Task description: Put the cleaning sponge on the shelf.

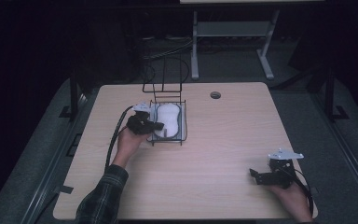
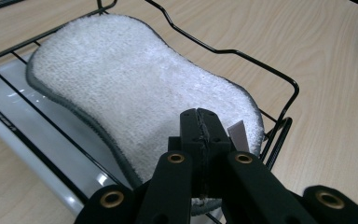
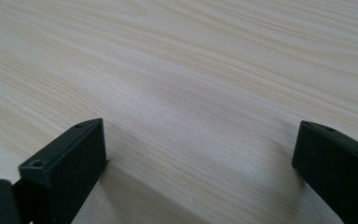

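Note:
A white terry sponge pad (image 1: pixel 168 116) with a grey edge lies flat in a black wire rack (image 1: pixel 185 122) at the table's middle left. In the left gripper view the pad (image 2: pixel 135 79) covers most of the rack (image 2: pixel 242 55), over a white drip tray (image 2: pixel 37 140). My left gripper (image 1: pixel 158 126) reaches in from the rack's left side. Its jaws are pressed together just over the pad's near end (image 2: pixel 200 116), beside a small white tag (image 2: pixel 237 134), with nothing seen between them. My right gripper (image 1: pixel 254 175) rests low at the table's front right, jaws wide apart (image 3: pixel 200 149) over bare wood.
The rack's tall wire frame (image 1: pixel 163 74) rises behind it. A round cable hole (image 1: pixel 215 95) sits near the table's far edge. A white desk frame (image 1: pixel 233 32) stands on the dark floor beyond. The left gripper's cable (image 1: pixel 114 140) runs back along the forearm.

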Available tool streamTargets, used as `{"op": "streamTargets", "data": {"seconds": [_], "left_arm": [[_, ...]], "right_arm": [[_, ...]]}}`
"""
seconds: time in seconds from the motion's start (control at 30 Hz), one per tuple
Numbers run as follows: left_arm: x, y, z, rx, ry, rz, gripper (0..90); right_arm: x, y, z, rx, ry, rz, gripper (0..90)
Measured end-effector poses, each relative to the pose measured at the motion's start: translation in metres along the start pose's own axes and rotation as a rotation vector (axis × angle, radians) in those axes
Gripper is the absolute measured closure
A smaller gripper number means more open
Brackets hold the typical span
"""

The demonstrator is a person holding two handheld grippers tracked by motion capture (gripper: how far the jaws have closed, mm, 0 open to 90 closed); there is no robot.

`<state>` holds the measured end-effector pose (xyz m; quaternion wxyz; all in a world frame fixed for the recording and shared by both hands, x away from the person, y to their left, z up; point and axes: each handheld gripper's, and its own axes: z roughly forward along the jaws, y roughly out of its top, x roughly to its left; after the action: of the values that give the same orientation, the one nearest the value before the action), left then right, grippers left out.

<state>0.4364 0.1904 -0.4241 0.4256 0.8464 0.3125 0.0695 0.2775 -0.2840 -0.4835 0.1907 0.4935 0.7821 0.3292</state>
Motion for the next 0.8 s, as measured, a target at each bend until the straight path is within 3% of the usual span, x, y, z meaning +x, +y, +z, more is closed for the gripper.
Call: {"op": "streamTargets", "data": {"seconds": [0.13,0.5,0.67,0.8], "left_arm": [[0.001,0.000,-0.012,-0.007,0.025,-0.008,84.5],[-0.002,-0.009,-0.038,0.015,0.086,-0.014,37.5],[-0.004,-0.013,-0.044,0.035,0.098,-0.020,24.2],[-0.010,-0.014,-0.049,0.039,0.131,-0.009,14.6]], "right_arm": [[0.000,0.000,0.000,0.000,0.000,0.000,2.4],[0.000,0.000,0.000,0.000,0.000,0.000,2.4],[0.000,0.000,0.000,0.000,0.000,-0.001,2.4],[0.000,0.000,0.000,0.000,0.000,-0.001,2.4]]}}
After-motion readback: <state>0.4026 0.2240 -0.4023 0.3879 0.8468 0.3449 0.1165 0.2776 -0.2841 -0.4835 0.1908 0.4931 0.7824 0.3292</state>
